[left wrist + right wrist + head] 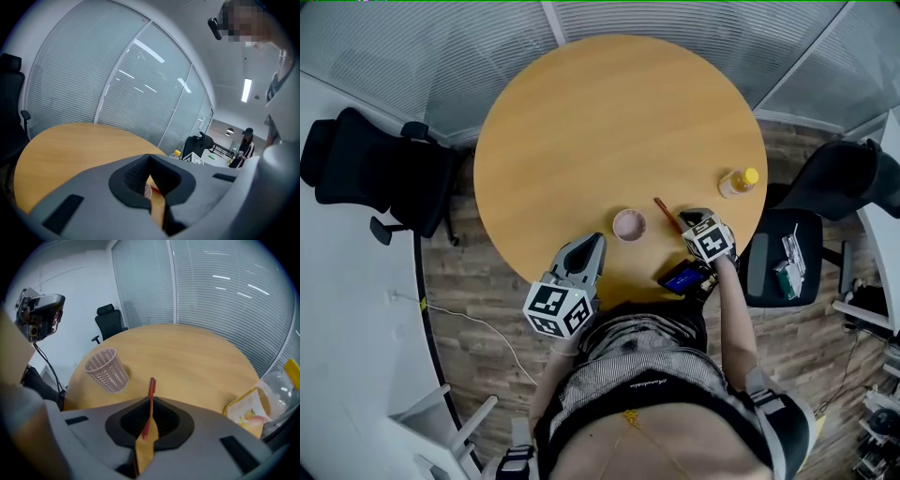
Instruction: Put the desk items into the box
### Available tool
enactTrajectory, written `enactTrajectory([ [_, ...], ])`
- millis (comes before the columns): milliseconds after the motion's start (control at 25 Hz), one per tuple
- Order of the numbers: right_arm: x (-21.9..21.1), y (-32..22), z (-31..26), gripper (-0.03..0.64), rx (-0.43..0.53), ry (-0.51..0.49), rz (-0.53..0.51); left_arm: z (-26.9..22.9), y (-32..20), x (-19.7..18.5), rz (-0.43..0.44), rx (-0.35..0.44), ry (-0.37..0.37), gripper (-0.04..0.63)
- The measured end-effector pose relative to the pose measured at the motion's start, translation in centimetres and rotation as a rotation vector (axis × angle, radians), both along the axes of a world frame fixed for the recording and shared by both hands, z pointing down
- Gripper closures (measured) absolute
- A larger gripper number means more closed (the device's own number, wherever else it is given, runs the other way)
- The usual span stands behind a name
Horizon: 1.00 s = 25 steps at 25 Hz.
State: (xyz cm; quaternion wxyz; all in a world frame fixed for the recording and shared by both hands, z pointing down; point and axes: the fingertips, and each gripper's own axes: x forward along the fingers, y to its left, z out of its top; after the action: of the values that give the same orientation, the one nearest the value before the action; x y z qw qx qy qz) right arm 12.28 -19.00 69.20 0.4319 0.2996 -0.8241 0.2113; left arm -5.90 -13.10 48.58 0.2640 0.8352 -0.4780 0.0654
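Observation:
A red pen [667, 214] lies on the round wooden table [581, 122], and a pink mesh cup [629, 225] stands just left of it. My right gripper [692, 221] hangs over the pen's near end, pointing steeply down with its jaws together. In the right gripper view the pen [151, 397] runs straight along the line of the shut tips, and the cup [106, 370] stands to the left. My left gripper [592, 246] is at the table's near edge, jaws shut and empty. Its own view shows the cup [148, 191] through the gap between the fingers.
A clear bottle [738, 182] with a yellow cap and fruit label stands near the table's right edge, close on the right in the right gripper view [274, 394]. Black office chairs stand to the left [375, 169] and right [853, 178]. Another seat [787, 262] holds small items.

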Motion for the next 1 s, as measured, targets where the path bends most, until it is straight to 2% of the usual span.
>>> enactTrajectory([
  [200,-0.4,0.9,2.2,0.591,-0.076,0.023,-0.082,0.4,-0.2,0.1,-0.001,-0.008,-0.008,0.577],
  [360,-0.5,0.9,3.4,0.588,-0.107,0.039,-0.088,0.6,-0.4,0.2,0.007,-0.015,-0.014,0.577],
  [520,-0.6,1.3,4.4,0.504,-0.135,0.059,-0.114,0.8,-0.3,0.3,0.006,-0.021,-0.014,0.577],
  [720,-0.5,1.7,5.5,0.503,-0.174,0.106,-0.126,0.9,-0.4,0.2,0.007,-0.027,-0.015,0.577],
  [840,-0.5,1.6,5.6,0.505,-0.165,0.108,-0.117,0.8,-0.4,0.1,0.006,-0.027,-0.012,0.577],
  [1000,-0.2,1.1,5.6,0.554,-0.151,0.114,-0.099,0.8,-0.4,0.3,0.007,-0.026,-0.006,0.577],
])
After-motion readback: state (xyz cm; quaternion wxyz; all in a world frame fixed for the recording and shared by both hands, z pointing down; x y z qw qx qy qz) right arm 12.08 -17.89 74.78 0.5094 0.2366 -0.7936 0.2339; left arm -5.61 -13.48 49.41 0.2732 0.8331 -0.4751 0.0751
